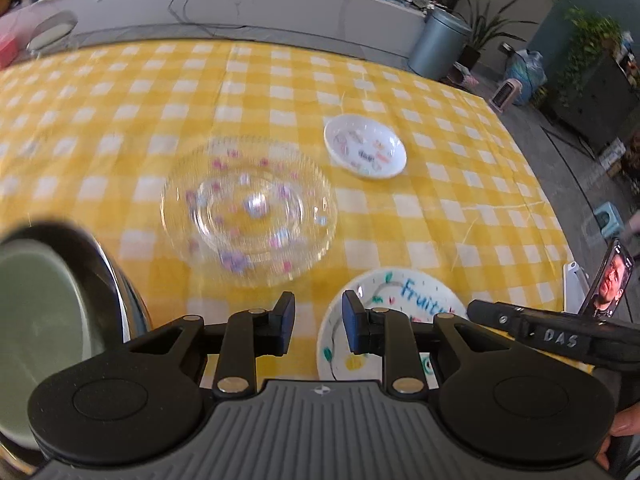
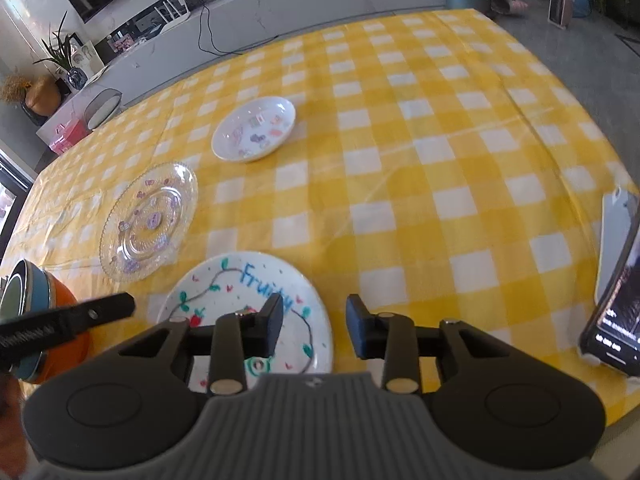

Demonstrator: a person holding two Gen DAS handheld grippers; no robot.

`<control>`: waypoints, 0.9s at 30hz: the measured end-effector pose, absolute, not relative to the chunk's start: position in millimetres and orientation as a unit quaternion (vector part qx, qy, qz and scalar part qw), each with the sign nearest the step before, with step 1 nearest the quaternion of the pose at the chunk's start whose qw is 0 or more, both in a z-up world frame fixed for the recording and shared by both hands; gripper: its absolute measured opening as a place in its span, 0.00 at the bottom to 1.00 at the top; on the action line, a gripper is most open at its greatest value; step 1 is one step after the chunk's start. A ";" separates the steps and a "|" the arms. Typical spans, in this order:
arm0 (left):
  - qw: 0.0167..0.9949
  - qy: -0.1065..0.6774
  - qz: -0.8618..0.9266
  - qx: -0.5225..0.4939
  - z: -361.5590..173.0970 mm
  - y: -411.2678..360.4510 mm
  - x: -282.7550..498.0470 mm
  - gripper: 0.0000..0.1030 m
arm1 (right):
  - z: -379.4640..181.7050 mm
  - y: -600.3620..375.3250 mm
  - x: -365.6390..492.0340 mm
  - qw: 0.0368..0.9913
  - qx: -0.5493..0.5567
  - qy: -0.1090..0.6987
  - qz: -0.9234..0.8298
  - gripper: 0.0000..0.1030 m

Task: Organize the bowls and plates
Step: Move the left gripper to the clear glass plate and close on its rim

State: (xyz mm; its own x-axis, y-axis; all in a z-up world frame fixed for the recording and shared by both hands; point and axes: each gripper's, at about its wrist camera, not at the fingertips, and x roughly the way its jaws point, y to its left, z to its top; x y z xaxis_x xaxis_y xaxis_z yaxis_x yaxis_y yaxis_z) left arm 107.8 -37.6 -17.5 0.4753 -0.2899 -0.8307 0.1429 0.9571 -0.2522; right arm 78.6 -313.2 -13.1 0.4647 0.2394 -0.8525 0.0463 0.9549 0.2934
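On the yellow checked tablecloth (image 2: 440, 200) lie a clear glass plate (image 1: 248, 208) (image 2: 148, 220) with pink stickers, a small white dish (image 1: 365, 152) (image 2: 254, 128) farther back, and a white plate (image 1: 400, 300) (image 2: 248, 296) lettered "Fruity" nearest me. My left gripper (image 1: 317, 326) hovers open over the near cloth beside the lettered plate's left rim, with nothing between its fingers. My right gripper (image 2: 314, 326) stands open above that plate's right rim, also holding nothing. Stacked bowls (image 1: 44, 300) (image 2: 28, 312), green inside with an orange one outermost, sit at the near left.
A phone on a stand (image 1: 608, 280) (image 2: 616, 312) stands at the table's right edge. Beyond the table are a grey counter (image 1: 240, 4), a metal bin (image 1: 438, 46), a small heater (image 1: 506, 94) and potted plants (image 1: 588, 52).
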 end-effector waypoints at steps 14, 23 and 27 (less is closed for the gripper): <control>0.846 0.511 -0.154 -0.007 6.2 -0.6 182.6 0.39 | -12.0 -271.6 123.7 0.824 0.243 0.495 0.130 0.34; 0.812 0.545 -0.202 0.044 -20.3 20.9 231.6 0.39 | -38.6 -258.5 157.0 0.802 0.278 0.511 0.134 0.30; 0.790 0.574 -0.210 0.051 -35.0 33.7 250.0 0.47 | -50.5 -258.5 165.2 0.796 0.292 0.514 0.132 0.30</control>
